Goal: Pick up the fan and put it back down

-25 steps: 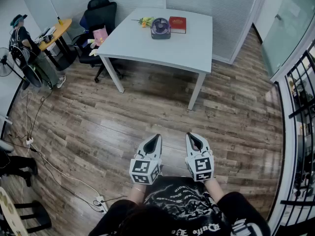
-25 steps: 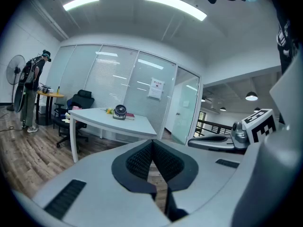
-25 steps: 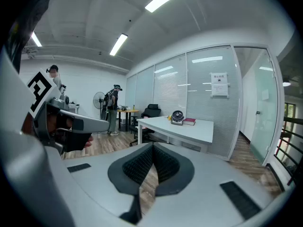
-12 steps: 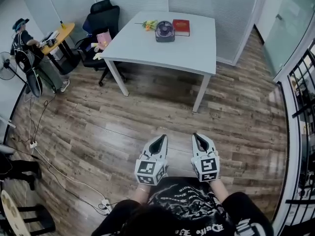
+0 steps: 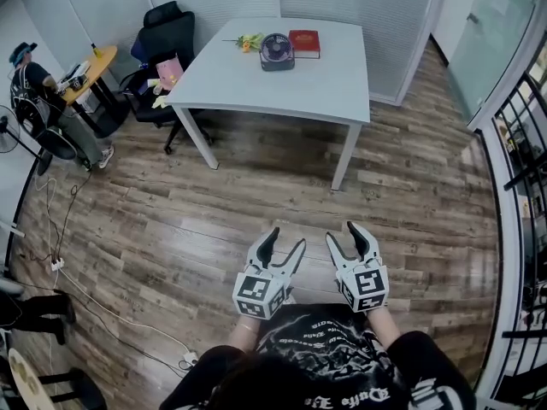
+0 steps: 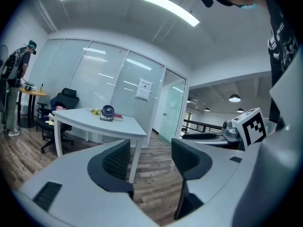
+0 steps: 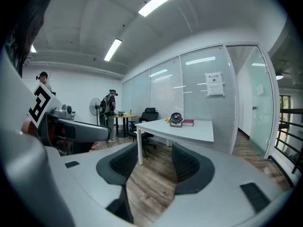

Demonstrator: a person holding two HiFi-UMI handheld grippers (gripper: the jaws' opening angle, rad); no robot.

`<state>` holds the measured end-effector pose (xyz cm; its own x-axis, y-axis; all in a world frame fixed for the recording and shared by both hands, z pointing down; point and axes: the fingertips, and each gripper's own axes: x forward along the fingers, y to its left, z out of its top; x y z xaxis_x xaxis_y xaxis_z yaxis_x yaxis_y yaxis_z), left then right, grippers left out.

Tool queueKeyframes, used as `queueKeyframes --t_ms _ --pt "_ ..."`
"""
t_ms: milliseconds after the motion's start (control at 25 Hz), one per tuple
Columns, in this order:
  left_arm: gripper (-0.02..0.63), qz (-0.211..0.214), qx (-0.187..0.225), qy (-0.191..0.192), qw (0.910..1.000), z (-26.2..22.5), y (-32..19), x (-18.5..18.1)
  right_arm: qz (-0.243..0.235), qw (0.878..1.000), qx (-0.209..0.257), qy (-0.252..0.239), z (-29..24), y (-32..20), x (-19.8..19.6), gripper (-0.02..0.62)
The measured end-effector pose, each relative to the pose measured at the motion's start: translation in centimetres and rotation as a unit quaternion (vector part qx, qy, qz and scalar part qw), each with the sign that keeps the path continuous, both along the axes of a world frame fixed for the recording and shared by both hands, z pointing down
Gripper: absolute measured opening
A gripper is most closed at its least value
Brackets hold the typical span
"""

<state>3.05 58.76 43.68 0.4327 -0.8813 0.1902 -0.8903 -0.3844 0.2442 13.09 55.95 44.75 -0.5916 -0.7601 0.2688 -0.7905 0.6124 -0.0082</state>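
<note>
A small dark desk fan (image 5: pixel 277 49) stands at the far end of the white table (image 5: pixel 291 84), well ahead of me across the wooden floor. It also shows small in the left gripper view, fan (image 6: pixel 108 112), and in the right gripper view, fan (image 7: pixel 176 119). My left gripper (image 5: pixel 285 240) and right gripper (image 5: pixel 344 234) hang side by side close to my body, far from the table. Both have just been opening and stand open with nothing between the jaws, left gripper (image 6: pixel 150 157), right gripper (image 7: pixel 150 162).
A red book (image 5: pixel 306 43) and yellow flowers (image 5: pixel 249 39) lie beside the fan. A black office chair (image 5: pixel 162 37) stands left of the table. A person (image 5: pixel 34 92) stands by a round wooden table (image 5: pixel 90 58). Cables (image 5: pixel 94 297) cross the floor; a railing (image 5: pixel 521 186) is at right.
Both grippers' jaws were shut in the earlier frames and now stand apart. The grippers stay close to my body; the view has shifted slightly.
</note>
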Motion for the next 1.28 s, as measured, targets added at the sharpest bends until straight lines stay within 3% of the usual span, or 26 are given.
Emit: queueKeyframes --t_ms 120,400,680,1040,1280 --pt "0.278 -0.005 0.002 -0.001 1.0 0.1 -0.7 -1.0 -0.003 1.0 0.001 0.001 0.0 -0.3 -0.7 0.254" --pt "0.308 0.009 -0.001 -0.007 0.9999 0.4 -0.8 -2.6 0.012 1.0 0.002 0.002 0.6 -0.1 -1.8 0.261" --pt "0.33 -0.007 -0.004 -0.025 0.9996 0.6 -1.9 -3.9 0.02 1.0 -0.005 -0.003 1.0 -1.4 -1.8 0.278" --pt "0.333 -0.028 -0.025 -0.037 0.9986 2.1 -6.7 -5.3 -0.004 1.0 -0.016 -0.004 2.6 -7.3 -3.6 0.296" --pt "0.338 -0.046 -0.026 -0.023 0.9983 1.7 -12.9 -5.6 -0.037 0.999 -0.028 -0.005 3.5 -14.6 -4.8 0.303"
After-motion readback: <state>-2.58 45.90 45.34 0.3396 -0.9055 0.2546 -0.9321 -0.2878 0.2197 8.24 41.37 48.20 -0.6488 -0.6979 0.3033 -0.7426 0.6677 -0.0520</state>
